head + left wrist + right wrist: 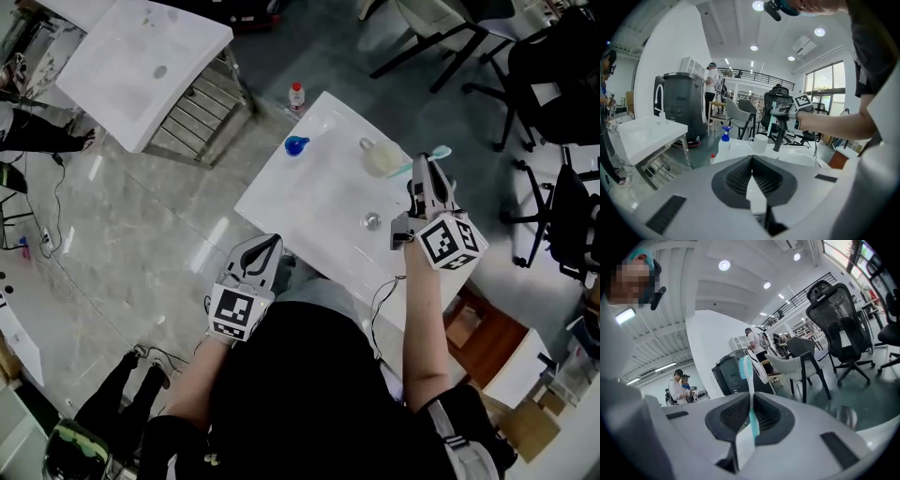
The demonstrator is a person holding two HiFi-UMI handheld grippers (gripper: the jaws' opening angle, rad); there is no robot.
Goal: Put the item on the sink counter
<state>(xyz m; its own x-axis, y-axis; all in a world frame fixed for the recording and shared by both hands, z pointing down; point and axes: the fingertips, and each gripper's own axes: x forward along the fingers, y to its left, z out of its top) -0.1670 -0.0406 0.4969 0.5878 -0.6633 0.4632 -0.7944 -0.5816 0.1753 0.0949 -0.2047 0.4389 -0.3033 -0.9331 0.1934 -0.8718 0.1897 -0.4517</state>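
A teal and white toothbrush (pixel 441 151) (pixel 749 376) stands pinched between the jaws of my right gripper (pixel 425 169) (pixel 751 401), bristle end up. That gripper hangs over the right part of the white sink counter (pixel 309 202), beside a pale cup (pixel 380 159) (pixel 760 143). My left gripper (pixel 267 246) (pixel 751 161) is shut with nothing in it, at the counter's near left edge. In the left gripper view the right gripper (pixel 780 136) shows above the basin.
A blue-capped pump bottle (pixel 296 145) (pixel 725 133) stands at the counter's far left corner. The drain (pixel 372 221) sits mid-basin. A red-capped bottle (pixel 296 96) is on the floor behind. A second sink unit (pixel 141 66) stands far left, office chairs (pixel 553 84) to the right.
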